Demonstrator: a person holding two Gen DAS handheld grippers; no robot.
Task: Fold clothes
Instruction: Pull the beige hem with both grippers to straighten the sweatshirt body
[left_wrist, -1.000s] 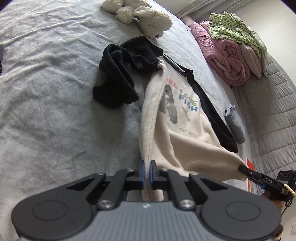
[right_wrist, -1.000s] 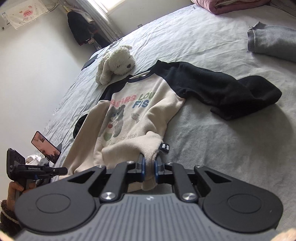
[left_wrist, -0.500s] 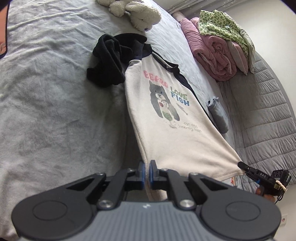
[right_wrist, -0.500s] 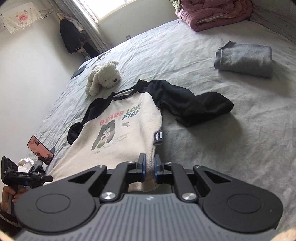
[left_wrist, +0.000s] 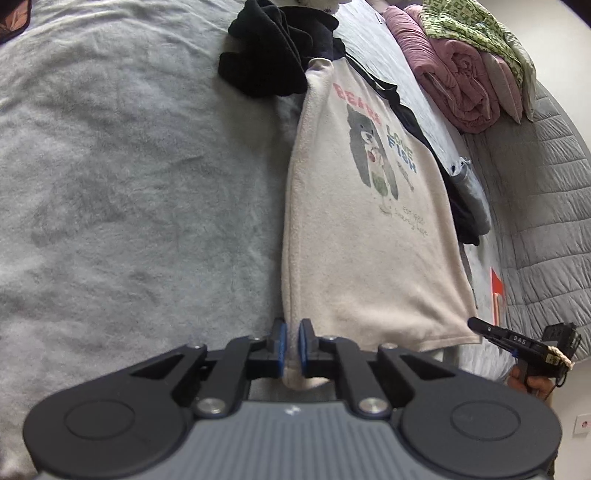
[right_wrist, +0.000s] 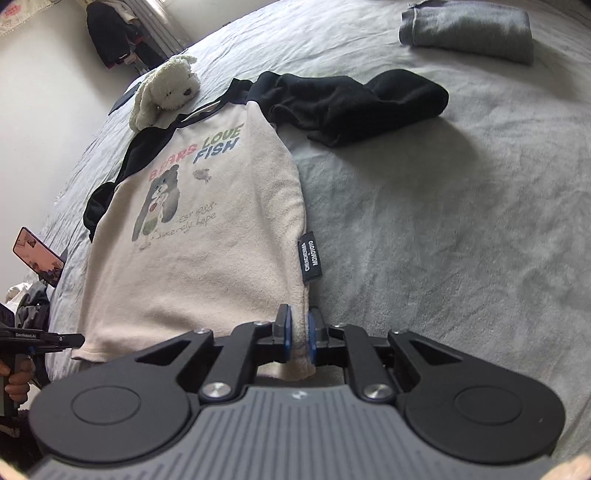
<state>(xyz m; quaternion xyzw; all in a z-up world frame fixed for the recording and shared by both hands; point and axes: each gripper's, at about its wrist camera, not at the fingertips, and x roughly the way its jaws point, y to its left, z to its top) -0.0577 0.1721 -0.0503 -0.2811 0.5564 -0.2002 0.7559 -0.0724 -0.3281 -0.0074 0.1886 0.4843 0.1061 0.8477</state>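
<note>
A cream sweatshirt (left_wrist: 362, 229) (right_wrist: 207, 236) with black sleeves and a bear print lies front up, stretched flat on the grey bed. My left gripper (left_wrist: 290, 345) is shut on its hem at one bottom corner. At the other bottom corner my right gripper (right_wrist: 299, 338) is shut on the hem, just below a black side label (right_wrist: 310, 256). One black sleeve (right_wrist: 354, 101) is bunched beside the shoulder; the other sleeve (right_wrist: 98, 205) lies along the far side. Each view shows the opposite gripper at the far hem corner, named here as right gripper (left_wrist: 517, 339) and left gripper (right_wrist: 40, 338).
A white plush dog (right_wrist: 166, 88) lies at the collar. A folded grey garment (right_wrist: 469, 29) rests further up the bed. Rolled pink and green bedding (left_wrist: 469, 70) is stacked by the quilted headboard (left_wrist: 535, 192). A phone (right_wrist: 37, 256) stands at the bed's left edge.
The sweatshirt, crumpled and hanging a second ago, has been pulled taut and laid flat. Both grippers have dropped lower toward the bed, still holding the hem corners.
</note>
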